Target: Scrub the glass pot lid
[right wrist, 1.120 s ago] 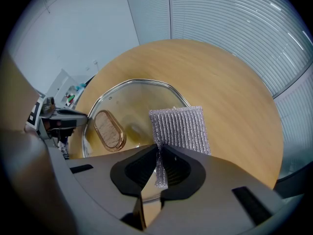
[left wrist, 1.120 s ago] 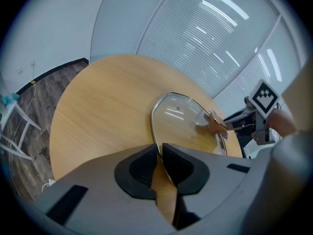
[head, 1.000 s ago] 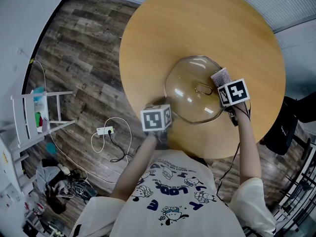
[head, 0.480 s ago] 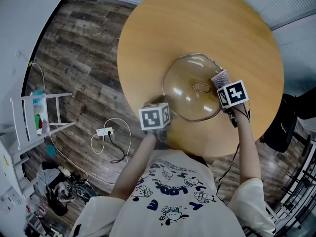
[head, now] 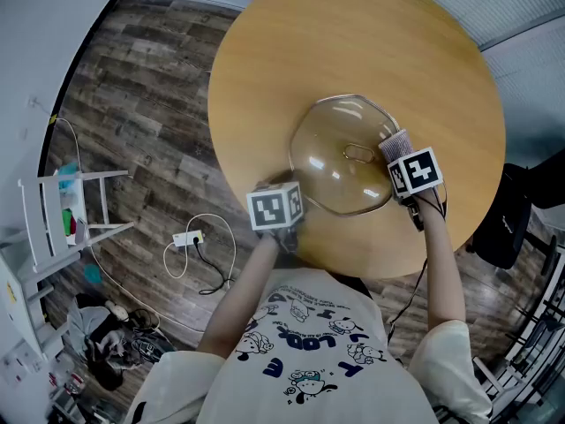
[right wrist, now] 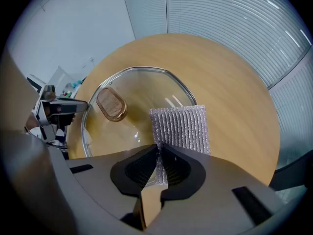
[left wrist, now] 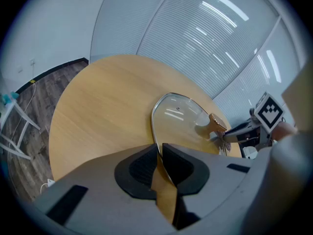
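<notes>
The left tongs [left wrist: 159, 152] are pressed nearly together on the thin metal rim of the lid [head: 340, 162], which runs straight into the gap between their pads. The rest of the lid spreads ahead of them, dome up on the table [head: 291, 51]. The right tongs [right wrist: 159, 156] pinch the near edge of a silvery mesh pad [right wrist: 181, 129]. Most of the pad stands out beyond their jaws and lies over the side of the lid nearest them, with the knob [right wrist: 111, 103] further ahead and to their left. I cannot tell how firmly the pad bears on the glass. The main risk, as I judge it, is the left hold: a narrow bite on a smooth rim gives little purchase. A hard stroke from the right tongs could swing the lid about that one point or pull the rim out of the pads. The lid would then skid on the table, whose edge lies just behind the left tongs. The pad is held by one edge only, so pressing down could fold it, or drag it out of the jaws, and bare jaw would meet glass. A stroke carried too far left could catch the knob and jolt the lid.
</notes>
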Demonstrator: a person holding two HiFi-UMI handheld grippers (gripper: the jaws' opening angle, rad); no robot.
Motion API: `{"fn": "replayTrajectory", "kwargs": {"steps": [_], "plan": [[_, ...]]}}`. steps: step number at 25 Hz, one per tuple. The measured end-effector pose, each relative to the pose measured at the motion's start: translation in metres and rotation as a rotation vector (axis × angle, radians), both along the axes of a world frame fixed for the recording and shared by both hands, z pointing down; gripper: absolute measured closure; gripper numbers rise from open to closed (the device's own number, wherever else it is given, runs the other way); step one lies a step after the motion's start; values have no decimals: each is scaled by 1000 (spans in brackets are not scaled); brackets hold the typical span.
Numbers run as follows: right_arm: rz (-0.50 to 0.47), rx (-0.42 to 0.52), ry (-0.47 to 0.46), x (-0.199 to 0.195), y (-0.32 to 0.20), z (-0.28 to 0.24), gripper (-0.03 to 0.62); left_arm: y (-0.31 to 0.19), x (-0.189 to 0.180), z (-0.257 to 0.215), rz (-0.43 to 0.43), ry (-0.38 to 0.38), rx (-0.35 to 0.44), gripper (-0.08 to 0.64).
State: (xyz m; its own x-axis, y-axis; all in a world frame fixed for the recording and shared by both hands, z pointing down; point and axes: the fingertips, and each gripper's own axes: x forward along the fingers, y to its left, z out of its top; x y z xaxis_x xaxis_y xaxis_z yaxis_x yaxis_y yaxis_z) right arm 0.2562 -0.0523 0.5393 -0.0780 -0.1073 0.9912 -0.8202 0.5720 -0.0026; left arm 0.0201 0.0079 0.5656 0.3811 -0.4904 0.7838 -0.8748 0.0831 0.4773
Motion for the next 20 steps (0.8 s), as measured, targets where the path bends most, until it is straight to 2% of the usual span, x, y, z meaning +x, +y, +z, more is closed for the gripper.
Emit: {"fn": "replayTrajectory", "kwargs": {"steps": [20], "plan": [[-4,-26,16,5,23,2,548,1,0,0,-3,3,1,517]]}}
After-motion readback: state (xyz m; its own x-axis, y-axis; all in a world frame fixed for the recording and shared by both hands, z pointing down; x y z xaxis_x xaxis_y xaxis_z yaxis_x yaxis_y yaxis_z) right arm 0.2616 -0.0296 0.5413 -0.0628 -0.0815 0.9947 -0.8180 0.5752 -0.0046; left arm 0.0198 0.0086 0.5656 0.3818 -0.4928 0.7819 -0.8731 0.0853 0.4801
